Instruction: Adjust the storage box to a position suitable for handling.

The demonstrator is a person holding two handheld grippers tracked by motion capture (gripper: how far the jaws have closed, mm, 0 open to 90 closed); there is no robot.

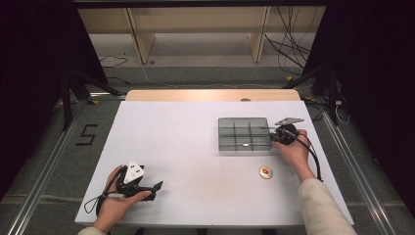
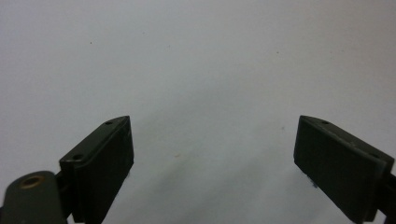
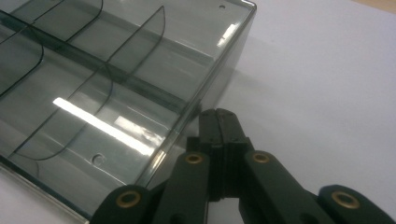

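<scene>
A smoky clear plastic box [image 1: 244, 133] with several compartments lies flat on the white table [image 1: 195, 156], right of centre. My right gripper [image 1: 272, 135] is shut with nothing between its jaws, its tips against the box's right side wall. In the right gripper view the closed gripper [image 3: 218, 114] meets the wall of the box [image 3: 112, 93]; no contents are visible in the compartments. A small round gold and red disc [image 1: 265, 172] lies on the table nearer the person. My left gripper [image 1: 157, 186] rests at the front left, open, over bare table [image 2: 201, 70], with its pads [image 2: 105, 168] wide apart.
A wooden strip [image 1: 210, 95] borders the table's far edge. Beyond it stand a wooden frame and loose cables on the floor. A "5" mark [image 1: 86, 134] is on the floor at the left. Dark stands flank the table on both sides.
</scene>
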